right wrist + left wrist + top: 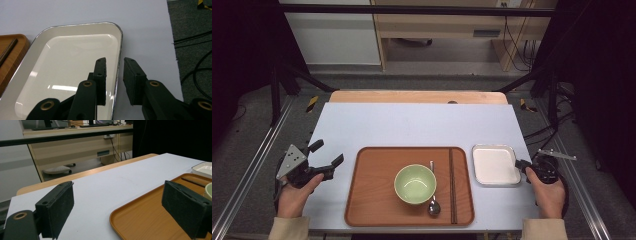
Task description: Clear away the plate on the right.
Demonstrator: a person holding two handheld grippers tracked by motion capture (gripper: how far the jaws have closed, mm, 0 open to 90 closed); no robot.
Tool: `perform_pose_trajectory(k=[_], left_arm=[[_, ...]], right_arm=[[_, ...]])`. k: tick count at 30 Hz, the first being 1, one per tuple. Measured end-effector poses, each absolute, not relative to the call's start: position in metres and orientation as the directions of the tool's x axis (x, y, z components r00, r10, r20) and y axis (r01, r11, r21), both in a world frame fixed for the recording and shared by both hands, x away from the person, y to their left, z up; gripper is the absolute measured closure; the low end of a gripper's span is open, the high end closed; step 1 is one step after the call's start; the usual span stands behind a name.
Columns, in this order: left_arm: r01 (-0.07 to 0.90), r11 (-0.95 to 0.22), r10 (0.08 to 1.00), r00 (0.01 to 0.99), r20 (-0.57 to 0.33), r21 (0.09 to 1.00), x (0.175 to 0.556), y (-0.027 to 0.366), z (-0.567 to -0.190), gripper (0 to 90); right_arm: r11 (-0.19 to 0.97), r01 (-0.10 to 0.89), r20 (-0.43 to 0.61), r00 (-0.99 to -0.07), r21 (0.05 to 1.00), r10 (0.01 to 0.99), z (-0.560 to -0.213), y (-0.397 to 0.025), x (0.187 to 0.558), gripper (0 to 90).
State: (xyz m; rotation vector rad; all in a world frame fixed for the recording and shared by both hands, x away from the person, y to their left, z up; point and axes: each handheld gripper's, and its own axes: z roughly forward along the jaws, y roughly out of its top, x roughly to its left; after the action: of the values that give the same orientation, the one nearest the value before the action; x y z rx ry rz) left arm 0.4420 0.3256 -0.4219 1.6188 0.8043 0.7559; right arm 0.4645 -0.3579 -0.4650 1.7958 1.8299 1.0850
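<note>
A brown tray (372, 190) lies at the table's middle front. It holds a green bowl (415, 184), a metal spoon (434, 205) just right of the bowl, and dark chopsticks (452, 185) laid lengthwise. To its right is an empty white rectangular dish (494, 165). My left gripper (327, 152) is open just left of the tray, with nothing between its jaws. In the left gripper view, that gripper (117, 187) faces the tray's corner (150, 220). My right gripper (115, 61) straddles the dish's right rim (119, 50), one jaw inside and one outside, with a small gap left.
A pale mat (412, 125) covers the wooden table, whose bare far edge (417, 96) shows beyond it. Black frame bars (412, 9) run overhead and down both sides. Cables (195, 72) lie on the floor past the table's right edge.
</note>
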Motion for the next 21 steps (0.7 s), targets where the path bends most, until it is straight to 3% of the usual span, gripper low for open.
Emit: perform_pose_trajectory(k=[21], left_arm=[[0.112,-0.148,0.823,0.564,0.060,0.983,0.4421,0.3244,-0.4220,10.4]], right_arm=[[-0.118,0.738,0.275,-0.095,0.665,0.957,-0.4753,-0.3556,0.4733,84.3]])
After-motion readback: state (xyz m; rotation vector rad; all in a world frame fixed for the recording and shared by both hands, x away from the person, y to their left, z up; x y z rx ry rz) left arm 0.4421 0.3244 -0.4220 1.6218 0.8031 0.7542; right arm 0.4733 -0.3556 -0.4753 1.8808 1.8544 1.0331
